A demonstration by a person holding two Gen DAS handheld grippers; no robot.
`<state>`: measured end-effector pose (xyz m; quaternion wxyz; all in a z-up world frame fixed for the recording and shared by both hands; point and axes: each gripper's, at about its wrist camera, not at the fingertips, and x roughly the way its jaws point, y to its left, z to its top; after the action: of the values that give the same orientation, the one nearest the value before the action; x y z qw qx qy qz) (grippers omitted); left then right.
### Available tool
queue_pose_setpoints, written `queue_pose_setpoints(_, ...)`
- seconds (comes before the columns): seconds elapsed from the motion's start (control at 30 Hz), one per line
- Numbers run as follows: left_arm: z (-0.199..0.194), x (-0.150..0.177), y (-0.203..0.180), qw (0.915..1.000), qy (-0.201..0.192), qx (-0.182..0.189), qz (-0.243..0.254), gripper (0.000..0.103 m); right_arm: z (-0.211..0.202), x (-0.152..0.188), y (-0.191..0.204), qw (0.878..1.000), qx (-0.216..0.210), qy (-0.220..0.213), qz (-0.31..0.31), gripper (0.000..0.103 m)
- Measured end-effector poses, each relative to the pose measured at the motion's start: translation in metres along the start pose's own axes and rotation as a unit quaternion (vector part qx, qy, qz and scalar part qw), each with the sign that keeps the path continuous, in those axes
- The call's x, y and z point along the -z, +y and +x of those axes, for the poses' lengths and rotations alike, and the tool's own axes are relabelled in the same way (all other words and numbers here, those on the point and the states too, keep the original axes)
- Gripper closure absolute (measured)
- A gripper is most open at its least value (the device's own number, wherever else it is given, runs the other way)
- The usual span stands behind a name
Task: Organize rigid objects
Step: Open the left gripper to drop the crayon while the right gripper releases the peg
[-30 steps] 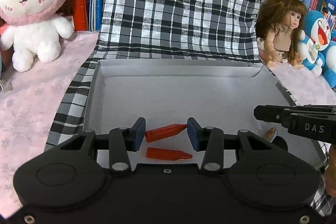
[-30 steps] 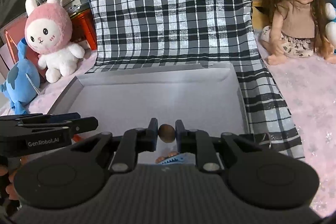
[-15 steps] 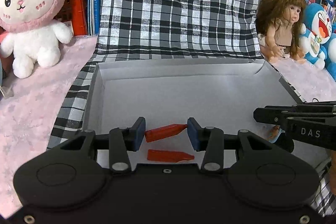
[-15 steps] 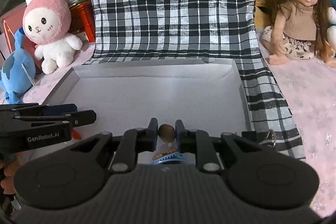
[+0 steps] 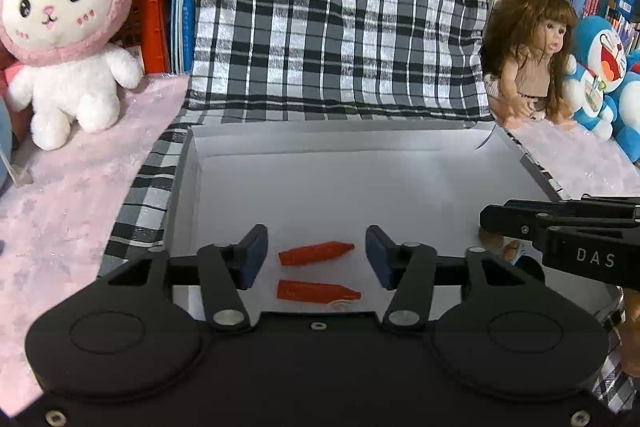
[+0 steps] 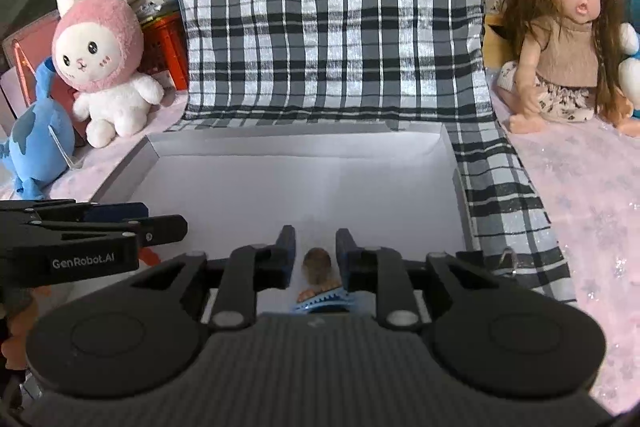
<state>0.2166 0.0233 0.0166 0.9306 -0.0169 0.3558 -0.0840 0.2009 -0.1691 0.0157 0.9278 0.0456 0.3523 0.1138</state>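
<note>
A shallow white box [image 5: 320, 143] lies open on plaid cloth. Two orange-red pointed pieces rest on its floor at the near edge. The upper piece [image 5: 316, 253] sits between the opening jaws of my left gripper [image 5: 316, 255], with a gap on each side. The lower piece [image 5: 318, 290] lies just below. In the right wrist view, my right gripper [image 6: 316, 253] is also opening around a small figure [image 6: 317, 263] with a brown head and blue skirt, and the pads stand clear of it. The left gripper [image 6: 164, 219] shows at the left there.
A pink-hooded bunny plush [image 5: 64, 27] sits at the left on pink cloth [image 5: 80, 195]. A long-haired doll [image 6: 560, 35] and blue cat plushes [image 5: 604, 67] sit at the right. Plaid fabric [image 5: 332, 19] rises behind the box, with books and red crates beyond it.
Both grippers' jaws have widened. The left pads have come off the upper orange-red piece. The right pads have come off the small figure's head, which sits slightly lower.
</note>
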Motion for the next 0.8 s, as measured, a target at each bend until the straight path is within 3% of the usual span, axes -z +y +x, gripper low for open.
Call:
queue_pose_setpoints(0.07, -0.009, 0.002, -0.002, 1.0000, -0.009, 0.000, 0.003, 0.038, -0.007, 0.001, 0.001, 1.000, -0.001, -0.009, -0.005, 0.057)
queue_pose_setpoints(0.2, -0.030, 0.009, -0.009, 0.9996, -0.026, 0.004, 0.013, 0.031, -0.026, 0.008, 0.005, 0.999, -0.005, -0.029, -0.016, 0.045)
queue_pose_setpoints(0.47, -0.080, 0.039, -0.025, 0.9972, -0.066, 0.030, 0.019, 0.024, -0.073, 0.027, 0.020, 0.995, -0.015, -0.083, -0.055, 0.029)
queue_pose_setpoints(0.63, -0.106, 0.062, -0.033, 0.9948, -0.095, 0.018, 0.032, 0.022, -0.097, 0.047, 0.031, 0.990, -0.009, -0.108, -0.088, 0.021)
queue_pose_setpoints(0.8, -0.124, 0.084, -0.030, 0.9938, -0.108, 0.014, 0.021, 0.018, -0.112, 0.066, 0.031, 0.989, -0.005, -0.120, -0.090, 0.020)
